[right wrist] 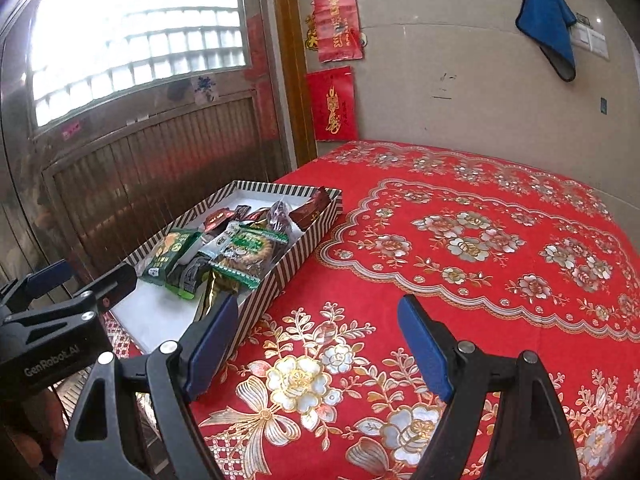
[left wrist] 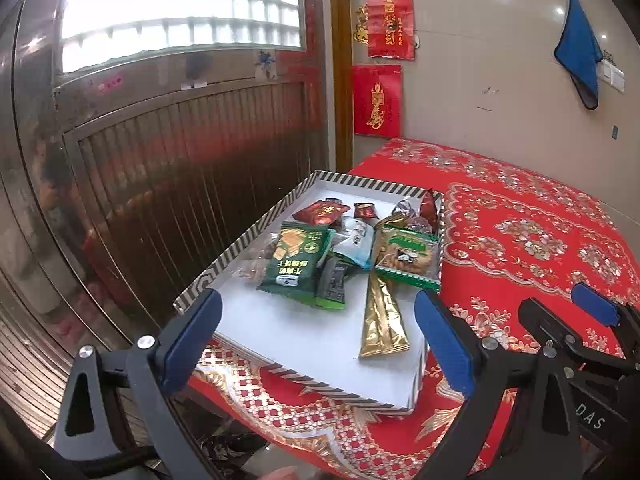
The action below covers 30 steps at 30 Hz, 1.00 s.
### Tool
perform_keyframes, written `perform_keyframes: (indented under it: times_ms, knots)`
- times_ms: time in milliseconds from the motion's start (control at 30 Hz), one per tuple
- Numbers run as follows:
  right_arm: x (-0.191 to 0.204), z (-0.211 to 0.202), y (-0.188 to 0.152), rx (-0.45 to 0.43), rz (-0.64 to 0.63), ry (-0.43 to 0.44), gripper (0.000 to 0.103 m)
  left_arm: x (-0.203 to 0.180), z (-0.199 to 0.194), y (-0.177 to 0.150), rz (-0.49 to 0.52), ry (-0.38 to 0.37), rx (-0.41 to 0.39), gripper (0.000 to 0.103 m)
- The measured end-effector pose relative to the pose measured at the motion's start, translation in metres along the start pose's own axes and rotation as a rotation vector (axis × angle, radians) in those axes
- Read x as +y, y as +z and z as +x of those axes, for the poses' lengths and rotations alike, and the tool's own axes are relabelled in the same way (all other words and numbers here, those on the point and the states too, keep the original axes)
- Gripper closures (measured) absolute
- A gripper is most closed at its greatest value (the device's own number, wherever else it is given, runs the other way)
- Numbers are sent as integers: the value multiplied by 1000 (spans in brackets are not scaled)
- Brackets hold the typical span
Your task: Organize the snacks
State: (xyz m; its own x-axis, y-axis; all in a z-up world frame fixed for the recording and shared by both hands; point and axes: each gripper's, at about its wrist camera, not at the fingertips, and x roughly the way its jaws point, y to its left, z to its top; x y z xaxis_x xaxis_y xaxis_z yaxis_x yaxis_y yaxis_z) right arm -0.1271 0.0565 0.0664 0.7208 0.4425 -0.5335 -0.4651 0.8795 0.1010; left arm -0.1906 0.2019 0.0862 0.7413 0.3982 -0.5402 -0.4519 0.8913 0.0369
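Note:
A shallow box tray with a striped rim (left wrist: 236, 248) and a white floor sits at the left edge of the table. In it lie a green cracker packet (left wrist: 298, 260), a gold stick packet (left wrist: 382, 320), a clear cookie packet with green ends (left wrist: 408, 254) and small red packets (left wrist: 320, 212). My left gripper (left wrist: 320, 332) is open at the tray's near end, with nothing between its pads. My right gripper (right wrist: 320, 340) is open over the bare cloth to the right of the tray wall (right wrist: 288, 264), also holding nothing. The right gripper's fingers (left wrist: 592, 310) show beside the left one.
A red floral tablecloth (right wrist: 460, 240) covers the table to the right of the tray. A metal door (left wrist: 160, 180) stands close on the left, past the table edge. On the tiled wall behind hang red paper decorations (left wrist: 376, 100) and a blue cloth (left wrist: 580, 56).

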Motion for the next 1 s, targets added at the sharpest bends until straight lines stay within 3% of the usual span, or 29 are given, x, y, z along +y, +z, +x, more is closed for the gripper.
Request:
perform_keyframes:
  times_ms: [667,1000]
  knots:
    - [14,7,4,-6,-28,16,21,8,-1,2,-20,-16,-23,4]
    - [12,6,6,-17,-29,30,21,-1,-3,7,33,10,-64,4]
